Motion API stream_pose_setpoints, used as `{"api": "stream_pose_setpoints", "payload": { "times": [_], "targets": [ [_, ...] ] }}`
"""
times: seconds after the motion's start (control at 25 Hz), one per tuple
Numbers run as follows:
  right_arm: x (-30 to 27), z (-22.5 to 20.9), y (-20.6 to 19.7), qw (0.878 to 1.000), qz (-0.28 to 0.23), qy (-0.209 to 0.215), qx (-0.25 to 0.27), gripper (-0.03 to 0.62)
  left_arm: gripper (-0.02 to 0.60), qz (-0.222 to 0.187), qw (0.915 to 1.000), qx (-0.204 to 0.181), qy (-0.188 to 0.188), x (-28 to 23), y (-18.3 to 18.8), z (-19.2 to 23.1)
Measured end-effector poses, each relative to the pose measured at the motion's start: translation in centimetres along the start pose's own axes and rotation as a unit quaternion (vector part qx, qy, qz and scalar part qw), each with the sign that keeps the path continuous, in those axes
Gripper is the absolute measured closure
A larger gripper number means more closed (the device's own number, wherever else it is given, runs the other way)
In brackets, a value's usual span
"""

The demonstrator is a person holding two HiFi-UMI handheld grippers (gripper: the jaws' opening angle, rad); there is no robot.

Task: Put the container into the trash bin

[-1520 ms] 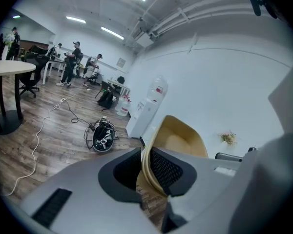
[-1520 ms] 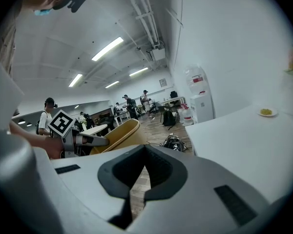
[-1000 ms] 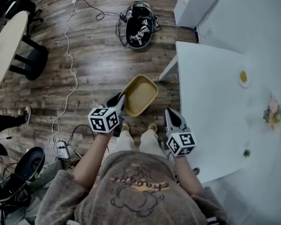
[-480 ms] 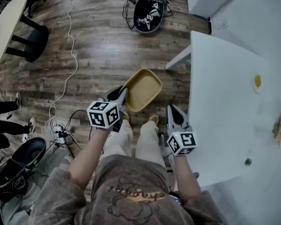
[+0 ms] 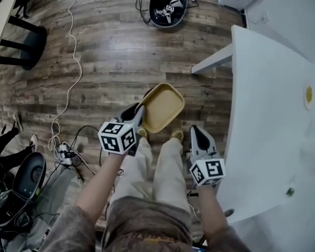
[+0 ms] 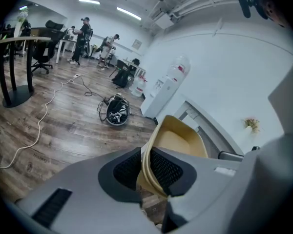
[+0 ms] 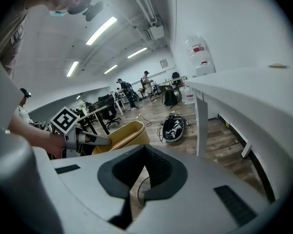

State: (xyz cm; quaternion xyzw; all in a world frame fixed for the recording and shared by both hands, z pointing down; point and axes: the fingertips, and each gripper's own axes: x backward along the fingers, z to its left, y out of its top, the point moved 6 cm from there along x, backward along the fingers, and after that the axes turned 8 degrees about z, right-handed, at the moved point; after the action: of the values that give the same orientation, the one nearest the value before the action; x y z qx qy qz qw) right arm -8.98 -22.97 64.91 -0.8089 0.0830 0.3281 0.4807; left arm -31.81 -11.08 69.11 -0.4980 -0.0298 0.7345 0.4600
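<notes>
A shallow yellow container (image 5: 163,106) hangs over the wooden floor in front of the person's knees. My left gripper (image 5: 137,115) is shut on its near rim, and the left gripper view shows the thin rim (image 6: 147,161) pinched between the two dark pads with the tray's hollow (image 6: 179,141) beyond them. My right gripper (image 5: 198,134) hangs beside the white table with its jaws shut and nothing between them. From the right gripper view (image 7: 144,165) the container (image 7: 123,135) and the left gripper (image 7: 94,140) show to the left. I cannot pick out a trash bin for certain.
The white table (image 5: 273,119) fills the right side, and its leg (image 5: 212,62) reaches toward the floor's middle. A black case (image 5: 169,4) with cables lies far ahead. White cable (image 5: 68,51), a power strip (image 5: 67,155) and a dark rounded object (image 5: 27,176) lie at the left.
Both grippers have sunk toward the floor, the left one still carrying the container. The head has moved forward, so the table has slid right and the knees show more.
</notes>
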Motion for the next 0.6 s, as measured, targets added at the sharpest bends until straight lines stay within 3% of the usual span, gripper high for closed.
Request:
{"api": "stream_pose_setpoints", "payload": {
  "times": [0.6],
  "targets": [
    [-10.9, -3.5, -12.1, 1.000, 0.012, 0.017, -0.005, 0.592, 0.522, 0.020, 0.9996, 0.022, -0.001, -10.7, -9.9, 8.5]
  ]
}}
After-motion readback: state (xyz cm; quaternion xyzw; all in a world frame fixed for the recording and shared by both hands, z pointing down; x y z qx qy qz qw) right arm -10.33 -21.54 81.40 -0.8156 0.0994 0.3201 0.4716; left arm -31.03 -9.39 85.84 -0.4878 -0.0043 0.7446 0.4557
